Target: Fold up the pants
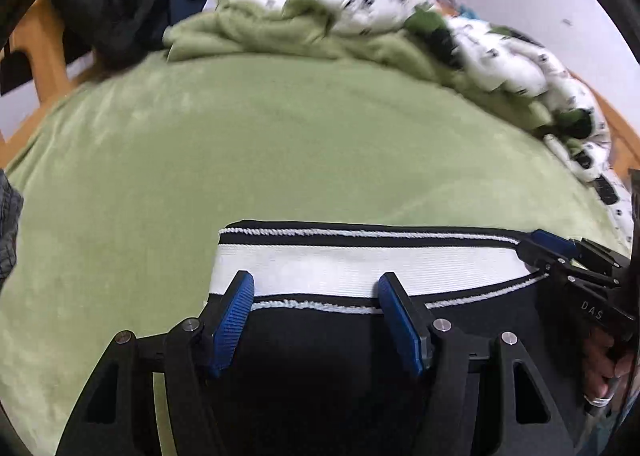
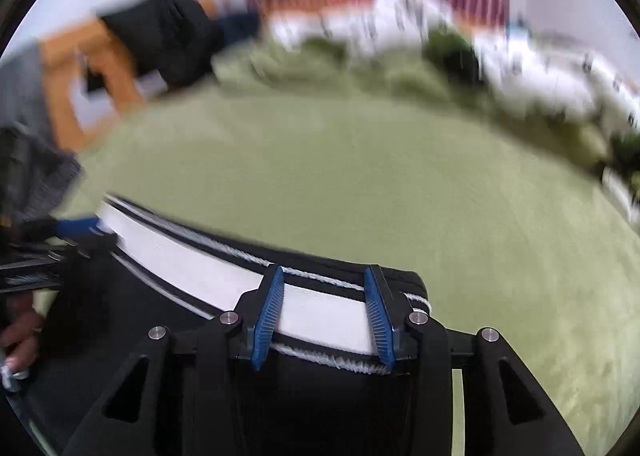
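Lying flat on the green plush bedspread (image 1: pixel 280 143), the black pants with a white-striped elastic waistband (image 1: pixel 360 262) sit beneath both tools. The left gripper (image 1: pixel 316 290) stands spread over the waistband; the right gripper (image 2: pixel 325 288) likewise, apparently gripping nothing, though blur obscures contact.

Left gripper (image 1: pixel 316 320) fingers apart over black pants (image 1: pixel 320 356), white waistband (image 1: pixel 340 268), green blanket (image 1: pixel 240 143)

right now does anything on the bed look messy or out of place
The pants lie flat, waistband straight. Only the white patterned quilt and green blanket are bunched in a heap along the far edge, with dark clothes piled on the bed frame.
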A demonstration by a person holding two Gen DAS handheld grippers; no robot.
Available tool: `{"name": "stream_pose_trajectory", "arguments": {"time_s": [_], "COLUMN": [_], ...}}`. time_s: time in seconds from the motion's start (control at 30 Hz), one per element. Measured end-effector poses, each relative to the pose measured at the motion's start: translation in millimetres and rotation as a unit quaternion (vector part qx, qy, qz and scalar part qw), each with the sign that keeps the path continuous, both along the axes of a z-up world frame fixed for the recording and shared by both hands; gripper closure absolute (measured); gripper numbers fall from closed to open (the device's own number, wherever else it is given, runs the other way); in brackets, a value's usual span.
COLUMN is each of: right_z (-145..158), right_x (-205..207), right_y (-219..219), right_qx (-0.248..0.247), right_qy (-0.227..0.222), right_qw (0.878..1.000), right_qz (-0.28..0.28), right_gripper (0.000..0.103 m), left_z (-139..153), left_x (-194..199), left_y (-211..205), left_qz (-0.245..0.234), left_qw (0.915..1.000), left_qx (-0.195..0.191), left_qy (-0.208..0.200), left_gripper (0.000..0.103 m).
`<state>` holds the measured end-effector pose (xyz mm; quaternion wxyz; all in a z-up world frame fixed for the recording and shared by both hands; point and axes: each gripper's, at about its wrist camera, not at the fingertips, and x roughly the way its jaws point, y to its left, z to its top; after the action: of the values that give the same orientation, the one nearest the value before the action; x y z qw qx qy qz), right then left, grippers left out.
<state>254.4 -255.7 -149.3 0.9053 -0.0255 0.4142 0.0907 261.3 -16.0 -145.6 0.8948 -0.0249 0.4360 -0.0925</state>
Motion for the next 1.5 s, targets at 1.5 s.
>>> {"name": "stream_pose_trajectory", "arguments": {"time_s": [1.5], "right_z": [52], "right_x": [-213], "right_y": [-42], "right_qx": [0.055], "right_qy": [-0.016], "right_qw": [0.996], "right_qz": [-0.061], "right_gripper": [0.039], "left_z": [60], "left_x": [-218], "left_y": [18], "left_qz": [0.034], "left_qw": [0.9994], "left_qx": [0.003], "left_qy": [0.001], "left_gripper": [0.039]}}
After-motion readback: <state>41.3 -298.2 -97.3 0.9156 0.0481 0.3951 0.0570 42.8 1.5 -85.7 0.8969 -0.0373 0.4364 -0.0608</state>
